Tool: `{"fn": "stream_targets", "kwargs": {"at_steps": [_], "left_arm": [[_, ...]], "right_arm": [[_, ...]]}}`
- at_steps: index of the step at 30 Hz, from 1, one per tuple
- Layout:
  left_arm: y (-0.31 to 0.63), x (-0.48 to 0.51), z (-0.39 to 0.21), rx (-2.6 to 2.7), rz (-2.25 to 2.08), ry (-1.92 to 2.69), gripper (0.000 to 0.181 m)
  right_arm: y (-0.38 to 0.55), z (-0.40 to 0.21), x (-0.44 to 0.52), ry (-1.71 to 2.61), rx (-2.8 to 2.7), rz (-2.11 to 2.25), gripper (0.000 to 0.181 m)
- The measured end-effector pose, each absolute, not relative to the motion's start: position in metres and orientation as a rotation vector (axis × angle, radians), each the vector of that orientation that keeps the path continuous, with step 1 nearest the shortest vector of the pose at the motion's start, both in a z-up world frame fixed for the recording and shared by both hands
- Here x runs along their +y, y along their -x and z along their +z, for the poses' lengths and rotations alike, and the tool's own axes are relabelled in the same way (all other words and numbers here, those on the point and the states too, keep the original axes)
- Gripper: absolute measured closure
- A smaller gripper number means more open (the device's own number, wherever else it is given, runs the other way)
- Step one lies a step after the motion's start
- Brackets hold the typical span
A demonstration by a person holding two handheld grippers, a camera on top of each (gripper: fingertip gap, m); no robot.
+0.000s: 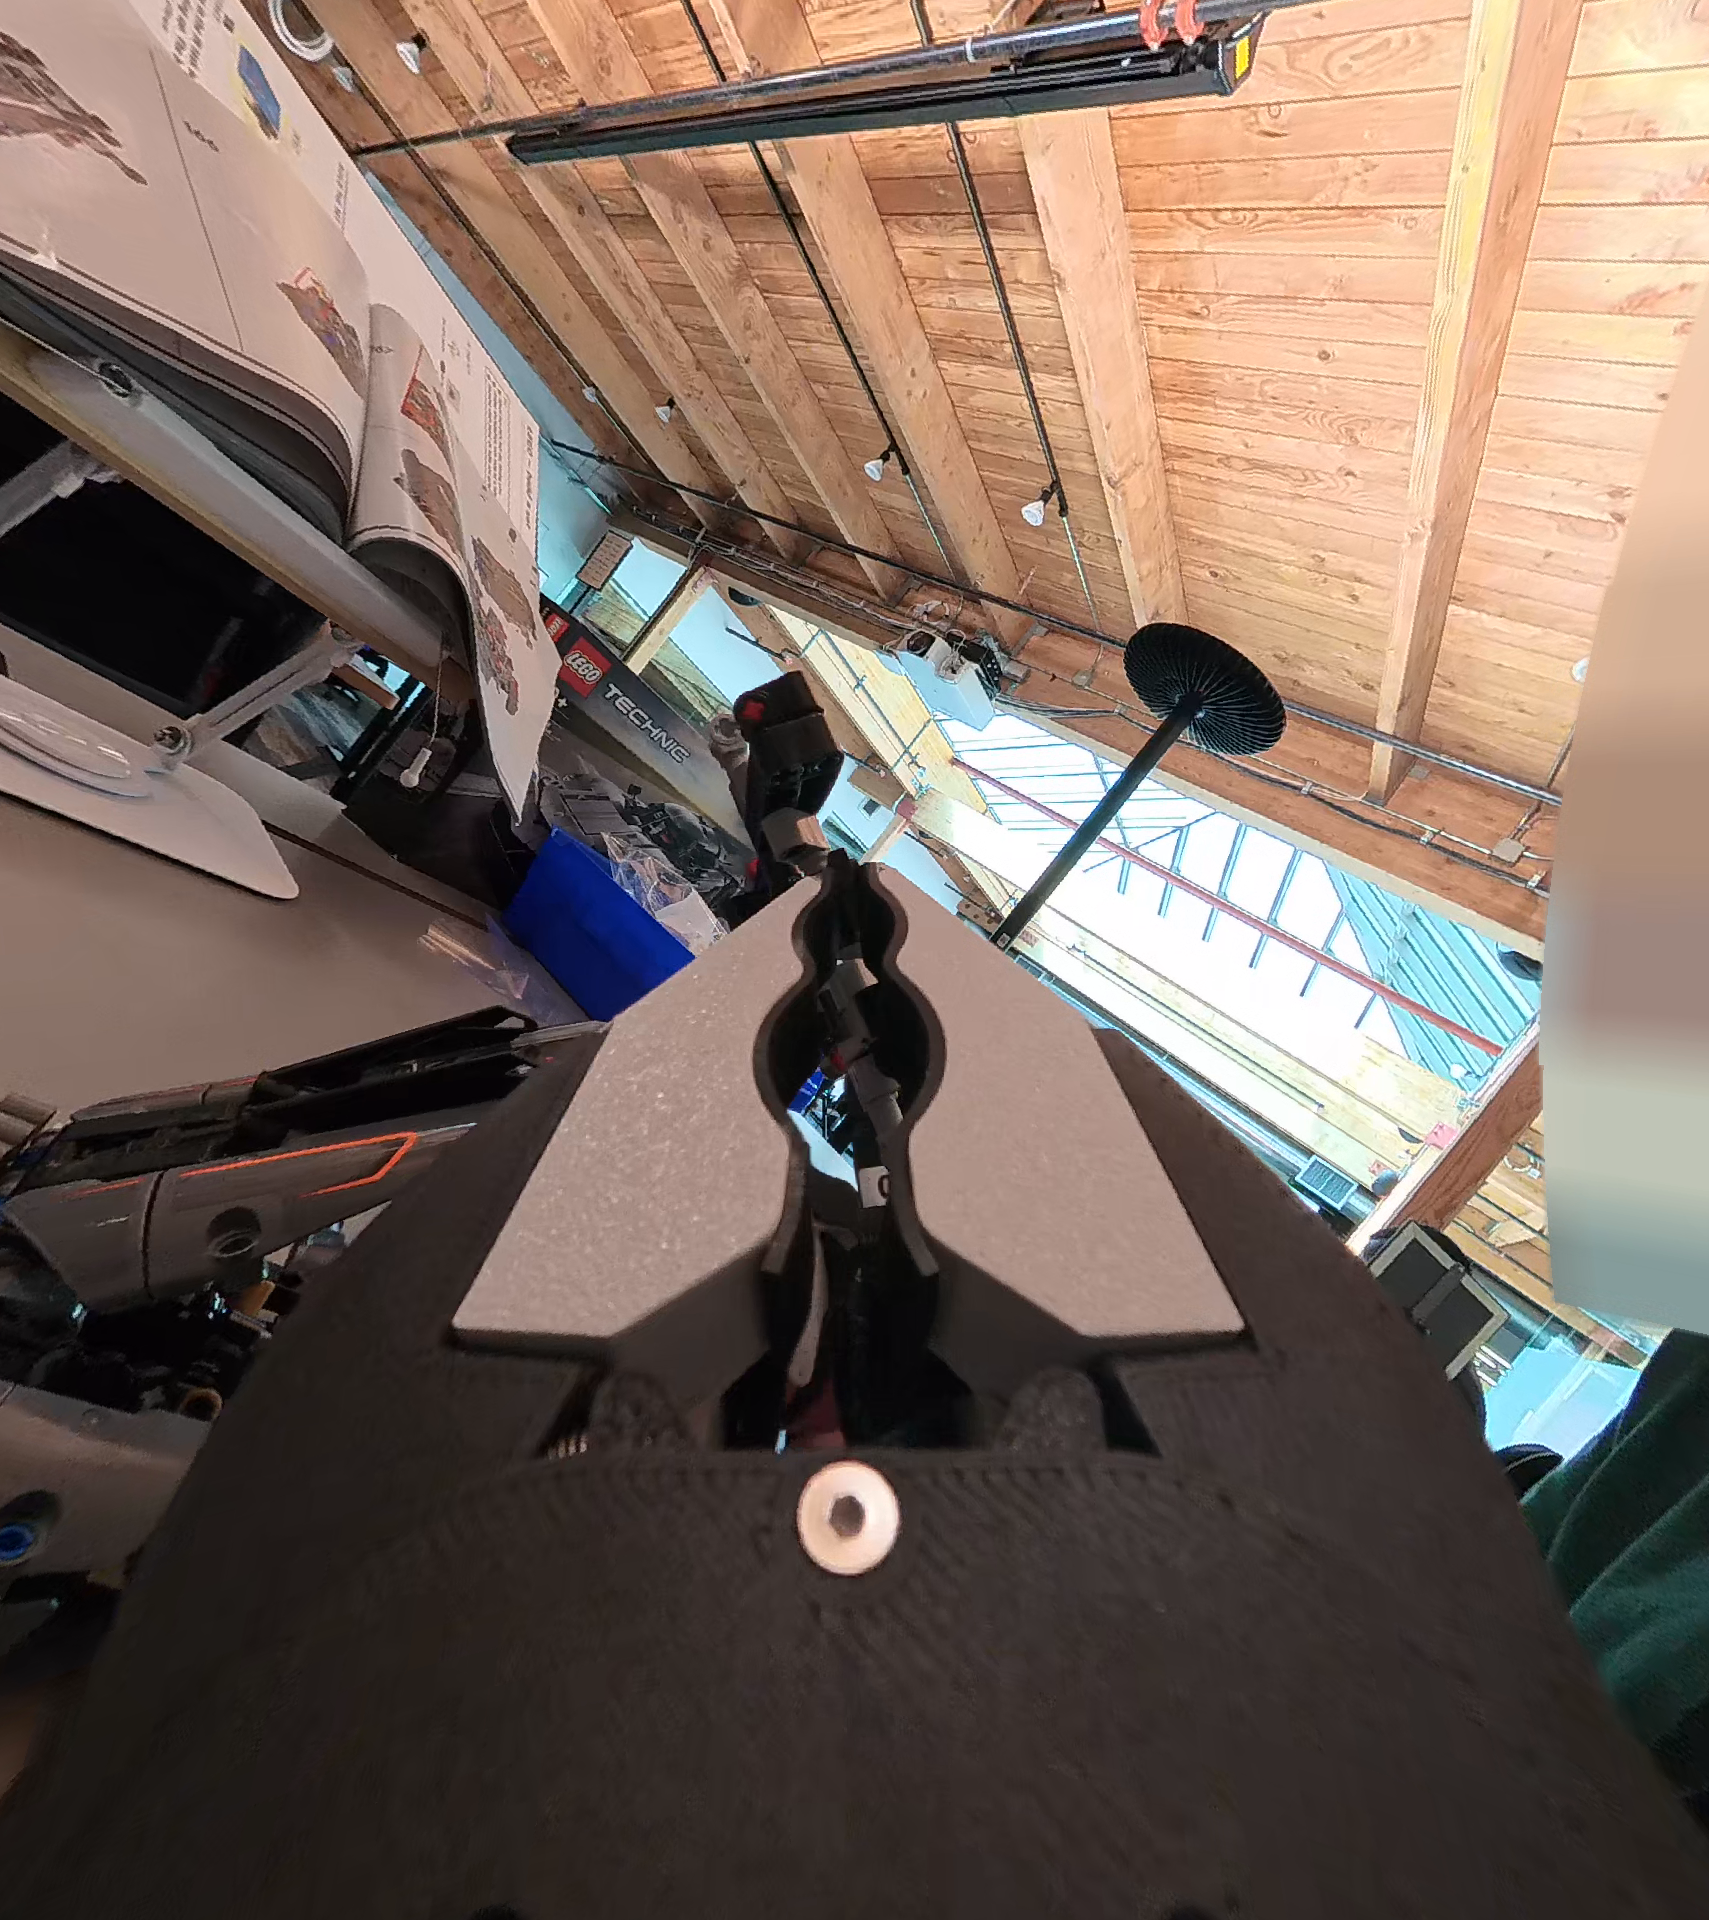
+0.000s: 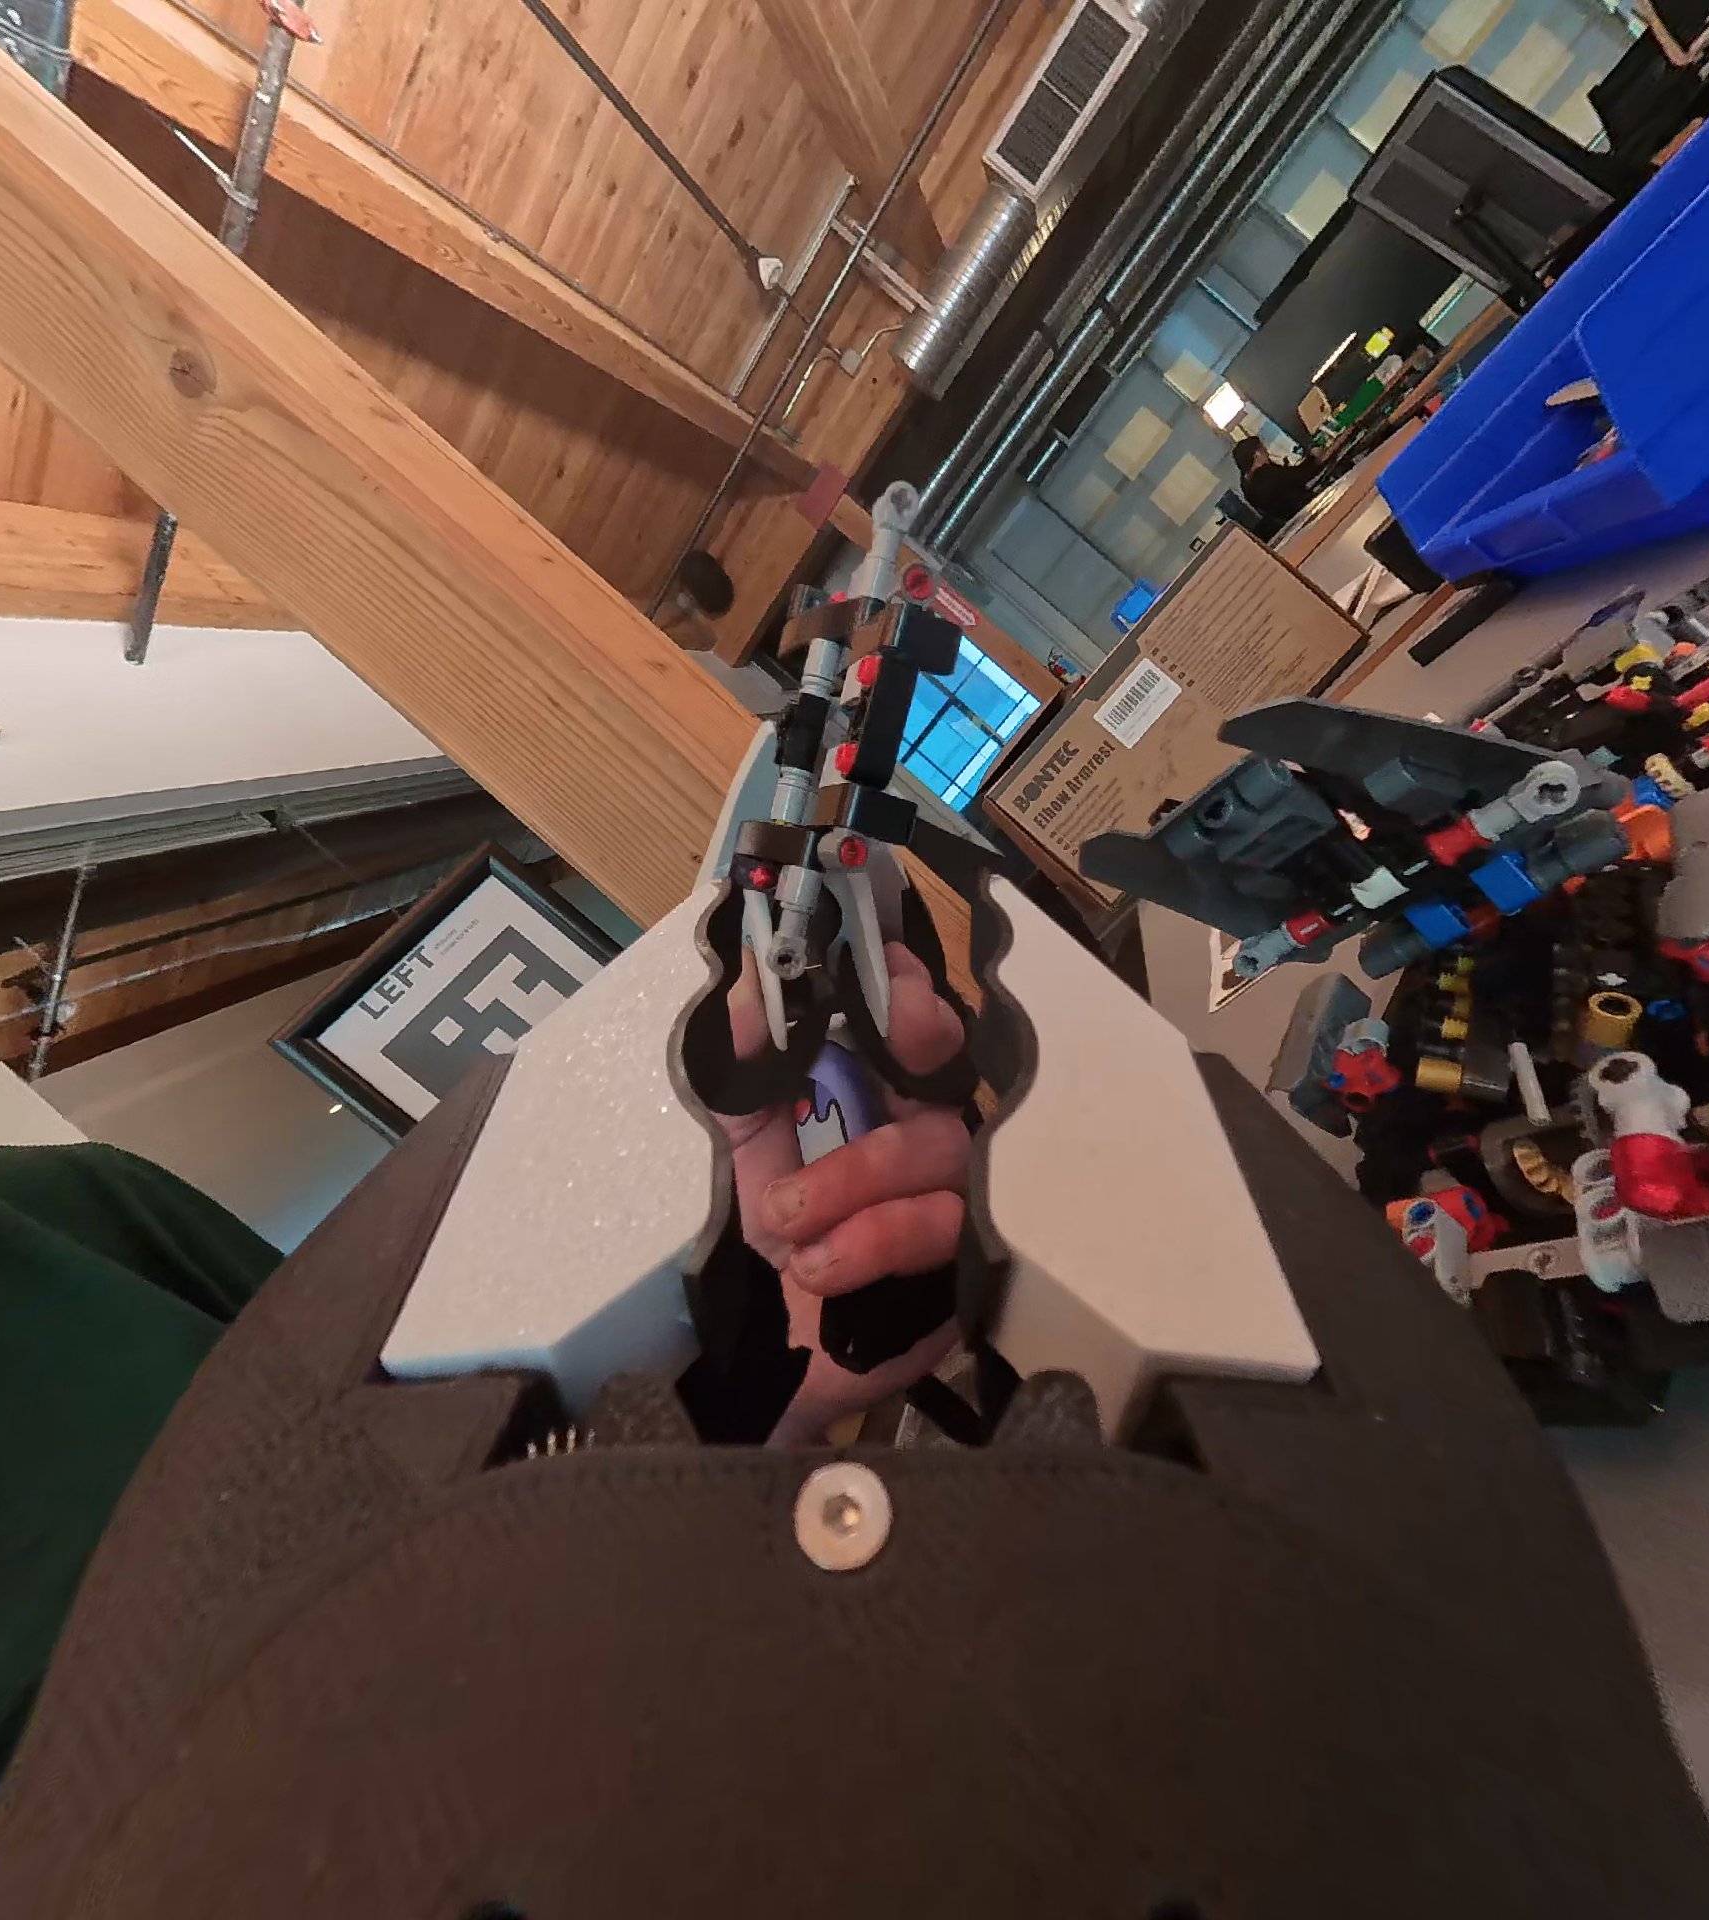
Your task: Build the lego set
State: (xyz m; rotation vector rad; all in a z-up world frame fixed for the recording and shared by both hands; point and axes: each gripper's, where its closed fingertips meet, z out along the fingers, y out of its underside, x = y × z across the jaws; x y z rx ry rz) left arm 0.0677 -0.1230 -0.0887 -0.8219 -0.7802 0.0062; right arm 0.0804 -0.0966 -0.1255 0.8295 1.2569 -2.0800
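Note:
My left gripper [image 1: 845,862] is shut on a small black and grey Lego sub-assembly [image 1: 790,758] with red pins, which sticks up past its tips. The right wrist view shows the same sub-assembly [image 2: 850,727] from the front, held between the left gripper's thin white fingertips [image 2: 871,956], with a hand [image 2: 860,1195] behind them. My right gripper [image 2: 855,888] faces it with its jaws apart and nothing between them. The large dark grey Lego model [image 1: 206,1174] with orange lines lies on the table to the left. It also shows in the right wrist view [image 2: 1349,831], with many coloured pins.
An open instruction book [image 1: 206,260] rests on a stand at the upper left, above a monitor foot [image 1: 102,748]. A blue bin [image 1: 590,935] and a Lego box [image 1: 632,717] stand behind. In the right wrist view there are a blue bin [image 2: 1660,343], a cardboard box [image 2: 1193,707] and a green sleeve [image 2: 50,1351]. The left gripper's tips are roughly 5 centimeters from the right gripper's.

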Motion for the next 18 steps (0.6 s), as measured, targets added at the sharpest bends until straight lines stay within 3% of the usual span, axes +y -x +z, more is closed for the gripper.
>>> {"fn": "stream_targets", "kwargs": {"at_steps": [6,14,18], "left_arm": [[-0.068,-0.116,-0.090,-0.774,-0.012,0.833,0.181],[-0.065,-0.106,-0.099,-0.792,0.010,0.893,0.180],[-0.062,-0.101,-0.103,-0.802,0.055,0.939,0.180]], "right_arm": [[-0.082,-0.119,-0.106,-0.783,1.230,-2.066,0.138],[-0.073,-0.112,-0.097,-0.773,1.217,-2.131,0.163],[-0.073,-0.112,-0.094,-0.765,1.231,-2.143,0.165]]}}
